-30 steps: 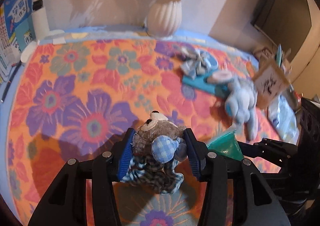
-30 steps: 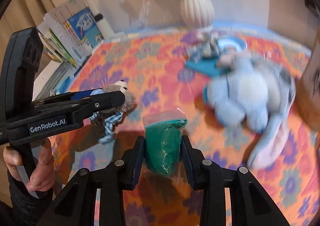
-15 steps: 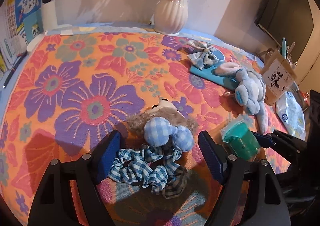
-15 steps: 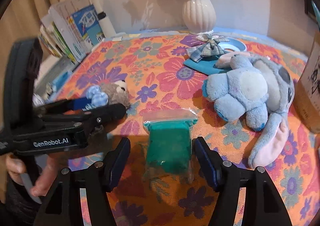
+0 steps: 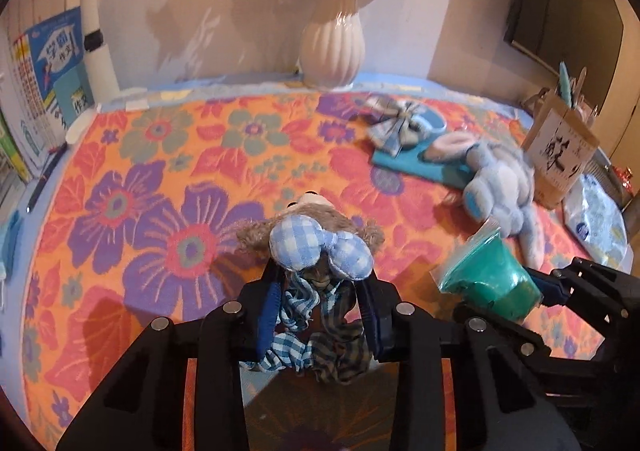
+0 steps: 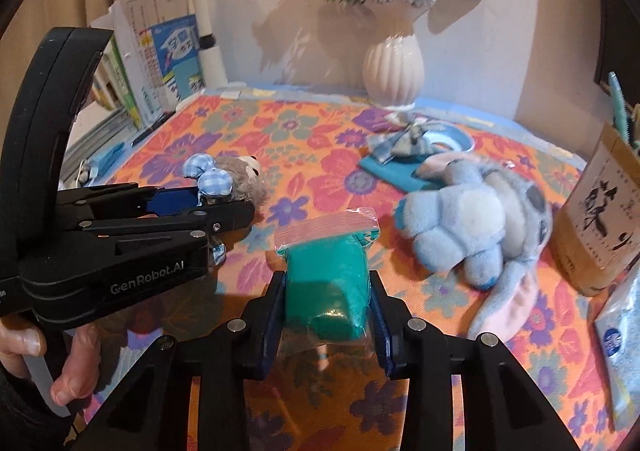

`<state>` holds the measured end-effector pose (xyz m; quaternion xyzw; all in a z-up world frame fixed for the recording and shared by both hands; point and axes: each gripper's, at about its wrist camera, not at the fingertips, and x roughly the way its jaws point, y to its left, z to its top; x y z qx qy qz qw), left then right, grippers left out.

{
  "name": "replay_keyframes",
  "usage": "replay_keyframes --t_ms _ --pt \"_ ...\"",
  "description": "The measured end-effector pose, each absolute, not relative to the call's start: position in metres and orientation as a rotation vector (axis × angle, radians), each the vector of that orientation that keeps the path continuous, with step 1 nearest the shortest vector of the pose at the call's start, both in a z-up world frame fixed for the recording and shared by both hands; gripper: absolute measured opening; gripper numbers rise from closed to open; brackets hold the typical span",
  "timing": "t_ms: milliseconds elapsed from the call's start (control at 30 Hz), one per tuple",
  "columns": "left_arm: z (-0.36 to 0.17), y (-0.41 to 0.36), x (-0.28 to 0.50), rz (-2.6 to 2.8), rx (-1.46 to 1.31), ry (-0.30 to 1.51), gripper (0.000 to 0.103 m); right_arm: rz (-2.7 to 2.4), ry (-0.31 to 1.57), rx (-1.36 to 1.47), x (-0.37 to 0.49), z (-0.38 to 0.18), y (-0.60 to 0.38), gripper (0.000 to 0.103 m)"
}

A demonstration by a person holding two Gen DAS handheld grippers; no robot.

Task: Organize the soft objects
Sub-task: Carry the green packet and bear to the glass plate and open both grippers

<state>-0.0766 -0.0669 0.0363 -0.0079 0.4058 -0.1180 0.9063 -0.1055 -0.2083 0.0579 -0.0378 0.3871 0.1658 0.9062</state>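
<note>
Two grippers work side by side over the floral cloth (image 5: 120, 187). Left gripper (image 5: 320, 303) has just closed its jaws, now pinching the checked scrunchie fabric (image 5: 308, 335) below the brown bear head (image 5: 308, 219) with its blue gingham bow (image 5: 316, 247). Right gripper (image 6: 326, 303) has also just closed, squeezing the green-filled zip bag (image 6: 328, 271) between its pads. Blue plush (image 6: 472, 219) lies just right of the bag, near the kraft paper box (image 6: 600, 219). White vase (image 5: 332, 47) stands at the back edge.
</note>
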Motion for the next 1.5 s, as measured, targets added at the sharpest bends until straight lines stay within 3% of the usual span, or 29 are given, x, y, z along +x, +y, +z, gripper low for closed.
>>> replay_keyframes --t_ms 333,633,833,1067,1133,1167,1200,1233,1267,1500 --pt "0.096 -0.122 -0.051 -0.319 -0.002 0.719 0.032 0.172 0.638 0.052 -0.094 0.139 -0.297 0.037" --pt "0.184 -0.231 -0.032 -0.498 0.011 0.567 0.032 -0.067 0.504 0.227 -0.104 0.195 -0.426 0.037" --pt "0.226 -0.324 -0.024 -0.662 0.016 0.553 0.032 -0.271 0.543 0.355 -0.099 0.196 -0.519 0.037" --pt "0.228 -0.412 -0.007 -0.799 0.025 0.618 0.033 -0.414 0.607 0.435 -0.092 0.173 -0.587 0.037" --pt "0.222 -0.428 -0.001 -0.81 0.027 0.642 0.046 -0.434 0.634 0.469 -0.089 0.163 -0.599 0.04" --pt "0.218 -0.438 0.003 -0.82 0.029 0.654 0.051 -0.436 0.651 0.491 -0.089 0.158 -0.606 0.053" --pt "0.215 -0.444 0.006 -0.829 0.033 0.661 0.065 -0.435 0.666 0.523 -0.089 0.152 -0.612 0.064" --pt "0.21 -0.452 0.01 -0.834 0.046 0.671 0.082 -0.435 0.672 0.549 -0.09 0.147 -0.616 0.064" --pt "0.206 -0.454 0.009 -0.827 0.054 0.677 0.087 -0.438 0.68 0.577 -0.092 0.143 -0.623 0.064" --pt "0.185 -0.451 0.008 -0.834 0.03 0.736 0.088 -0.457 0.703 0.602 -0.109 0.136 -0.619 0.064"
